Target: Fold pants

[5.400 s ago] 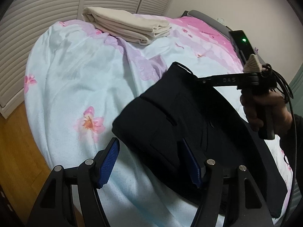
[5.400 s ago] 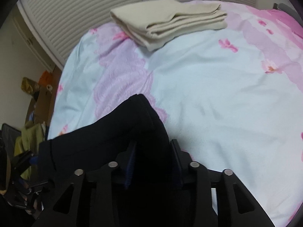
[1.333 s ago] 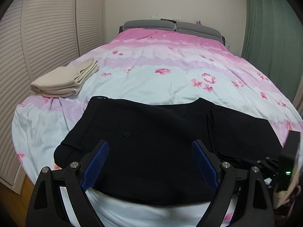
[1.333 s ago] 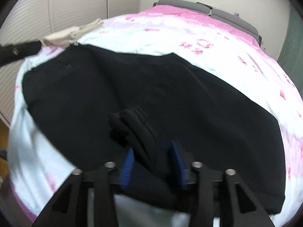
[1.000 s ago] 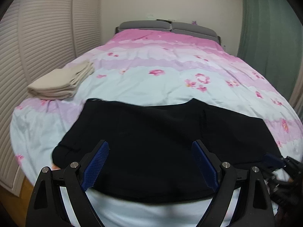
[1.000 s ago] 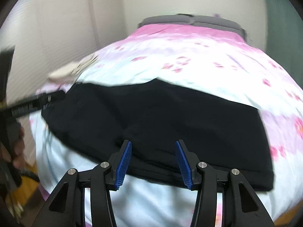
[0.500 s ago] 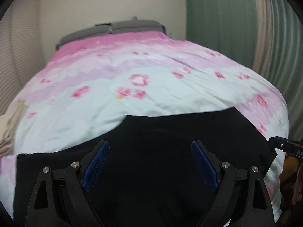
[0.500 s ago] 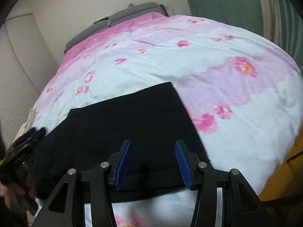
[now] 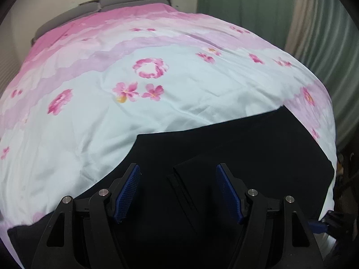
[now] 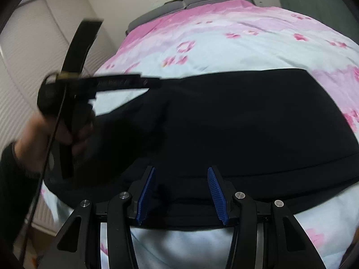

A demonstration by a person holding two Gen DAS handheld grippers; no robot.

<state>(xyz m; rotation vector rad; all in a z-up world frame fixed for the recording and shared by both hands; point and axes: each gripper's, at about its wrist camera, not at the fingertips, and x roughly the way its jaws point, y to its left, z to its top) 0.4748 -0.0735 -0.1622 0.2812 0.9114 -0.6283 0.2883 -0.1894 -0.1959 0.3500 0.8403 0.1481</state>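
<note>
Lying flat, smooth black pants [image 9: 258,148] on floral duvet [image 9: 179,103].

Pants [image 9: 235,148]: black woven cloth, matt, smooth, w/ stitched seam lines at one folded edge. Duvet [image 9: 179,103]: thin cloth, slight satin sheen, fine creases, printed pink flowers on pale blue/pink. Headboard [image 9: 125,0]: grey, looks like padded fabric, matt. Curtain [image 9: 246,0]: green cloth, matt, soft vertical folds. Left gripper [image 9: 177,190]: black plastic frame, semi-matt; pads [image 9: 126,190] blue, ribbed, rubbery-looking; round bolt heads bright metal. Right gripper [image 10: 181,195]: same black plastic, blue ribbed pads [image 10: 145,197], shiny metal bolts, bare metal strips lower down. Closet doors [image 10: 22,71]: off-white slatted panels, matt. Sleeve [image 10: 11,179]: dark cloth, too blurred for texture.
</note>
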